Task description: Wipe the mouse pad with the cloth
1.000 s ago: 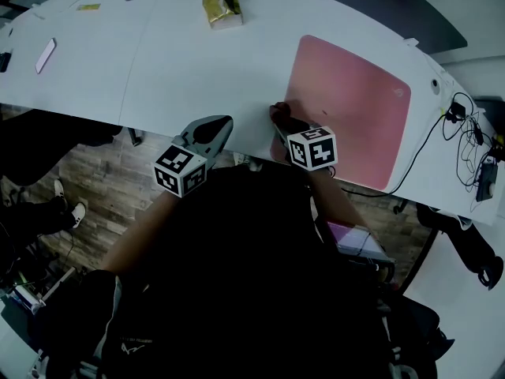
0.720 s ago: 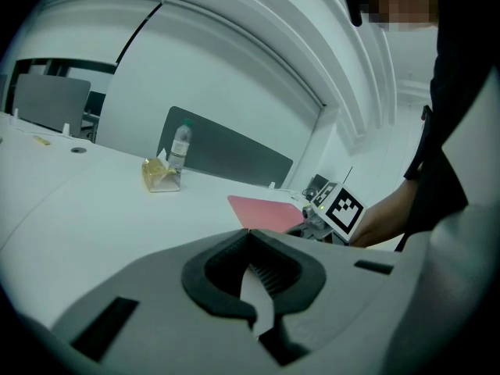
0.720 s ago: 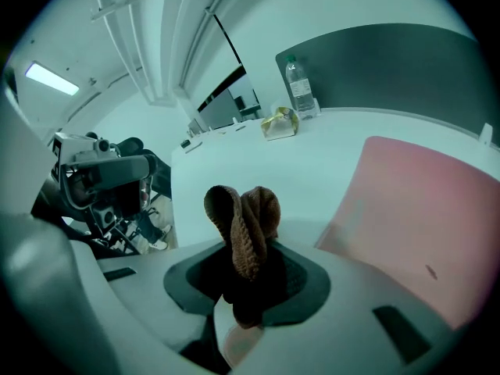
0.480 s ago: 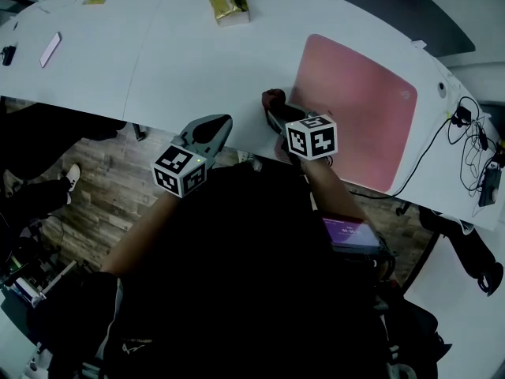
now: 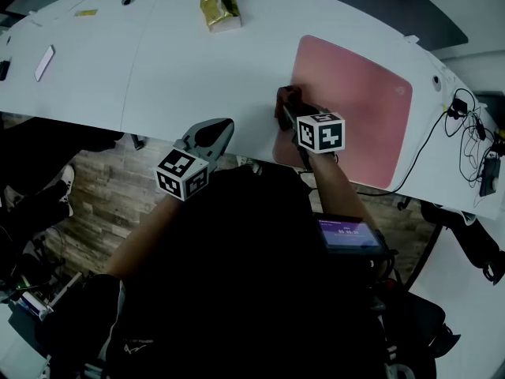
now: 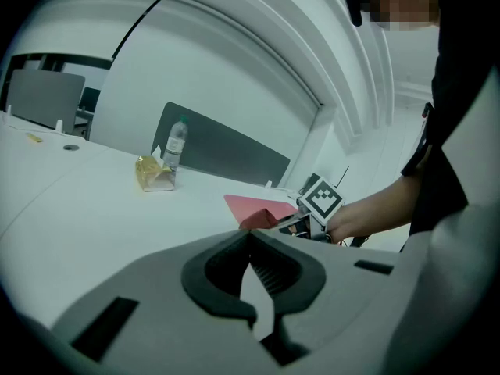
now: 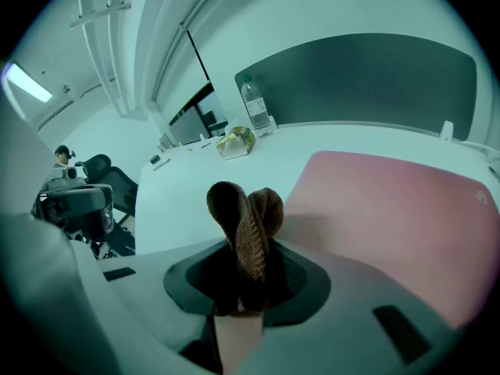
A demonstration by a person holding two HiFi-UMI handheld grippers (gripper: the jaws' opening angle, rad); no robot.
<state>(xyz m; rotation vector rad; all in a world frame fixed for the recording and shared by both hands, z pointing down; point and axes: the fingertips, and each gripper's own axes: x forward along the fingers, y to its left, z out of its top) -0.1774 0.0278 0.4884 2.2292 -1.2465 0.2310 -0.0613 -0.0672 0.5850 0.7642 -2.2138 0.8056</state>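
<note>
I see a long white desk (image 5: 181,61) curving off far left, plank floor (image 5: 99,184) near me, a grey partition (image 7: 367,76) beyond and a ceiling light (image 7: 27,83) on the left.

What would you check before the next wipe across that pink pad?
1. Cloth gripped: ok. The right gripper has its jaws shut on it.
2. Cloth at the mouse pad: ok. It sits at the pad's left edge.
3. Cloth pressing on the pad: cannot tell.
4. Pad free of objects: ok. Nothing lies on it.
5. Left gripper out of the way: ok. It is empty, jaws together, at the table's near edge, left of the pad.
</note>
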